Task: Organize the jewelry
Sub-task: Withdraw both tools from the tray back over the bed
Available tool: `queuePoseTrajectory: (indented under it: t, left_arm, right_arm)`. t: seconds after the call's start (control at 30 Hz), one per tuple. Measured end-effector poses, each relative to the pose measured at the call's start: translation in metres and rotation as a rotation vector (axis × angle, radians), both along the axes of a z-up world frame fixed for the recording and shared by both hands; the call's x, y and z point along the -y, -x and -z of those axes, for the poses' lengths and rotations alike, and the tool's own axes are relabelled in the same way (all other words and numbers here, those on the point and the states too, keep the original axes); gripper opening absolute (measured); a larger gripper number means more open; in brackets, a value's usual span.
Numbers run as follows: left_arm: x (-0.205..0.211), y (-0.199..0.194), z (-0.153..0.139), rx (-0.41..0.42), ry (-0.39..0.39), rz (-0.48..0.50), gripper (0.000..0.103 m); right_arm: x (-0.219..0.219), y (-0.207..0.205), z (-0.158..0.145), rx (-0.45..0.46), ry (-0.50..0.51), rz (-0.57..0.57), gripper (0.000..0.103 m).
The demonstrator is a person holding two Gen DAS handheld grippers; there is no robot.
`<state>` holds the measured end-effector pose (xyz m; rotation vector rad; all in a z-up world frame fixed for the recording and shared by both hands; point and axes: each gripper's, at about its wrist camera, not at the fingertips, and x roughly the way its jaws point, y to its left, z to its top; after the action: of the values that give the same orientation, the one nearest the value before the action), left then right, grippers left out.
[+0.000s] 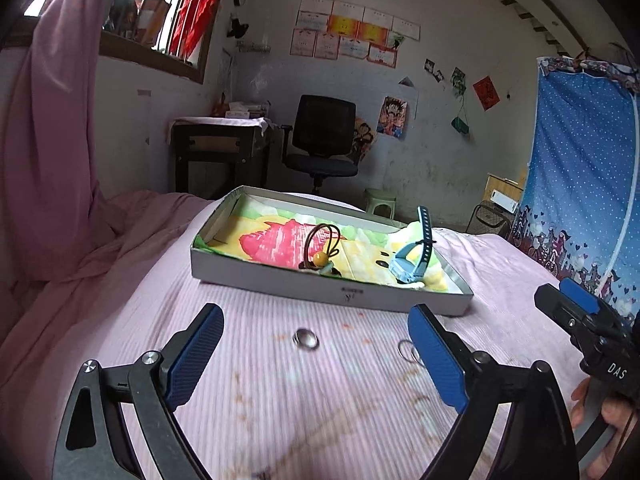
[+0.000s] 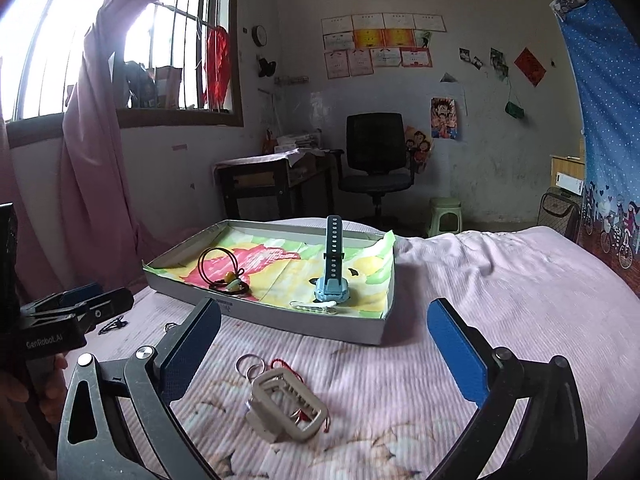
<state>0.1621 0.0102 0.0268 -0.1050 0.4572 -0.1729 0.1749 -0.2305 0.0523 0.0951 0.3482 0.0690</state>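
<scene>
Now both hand-held grippers are seen spread wide over the bed (image 1: 280,400), with nothing between their blue pads. The left hand-held gripper (image 1: 316,344) is held above a round ring (image 1: 306,338) lying on the pink sheet, and thin wire rings (image 1: 408,350) are seen just beside its right pad. The right hand-held gripper (image 2: 324,336) is held above a grey buckle (image 2: 286,408) with a red cord (image 2: 288,364) and the same wire rings at its far end.

Beyond them a shallow box (image 2: 304,326), lined with a bright printed cloth, is set on the bed. Inside it, a blue watch (image 2: 332,276) is stood on its face with the strap upright, a white clip (image 2: 314,306) is laid just in front of it, and a black cord with a yellow bead (image 2: 228,274) is placed toward the left. Small dark hairpins (image 2: 114,325) are seen on the sheet near the left hand-held gripper.
</scene>
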Motion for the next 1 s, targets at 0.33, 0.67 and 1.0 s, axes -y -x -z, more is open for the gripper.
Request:
queuePoseTrajectory:
  t: [0.33, 0.67, 1.0]
  left_arm:
    - [0.001, 0.033, 0.008, 0.027, -0.025, -0.011, 0.095]
    - [0.005, 0.041, 0.019, 0.002, -0.056, -0.002, 0.095]
    - [-0.003, 0.032, 0.030, -0.075, -0.032, -0.001, 0.095]
  right_arm:
    - [-0.002, 0.032, 0.007, 0.009, 0.028, 0.002, 0.102]
    - [0.004, 0.042, 0.015, -0.030, 0.034, 0.007, 0.102]
    - [0.003, 0.029, 0.031, -0.117, 0.026, -0.016, 0.102]
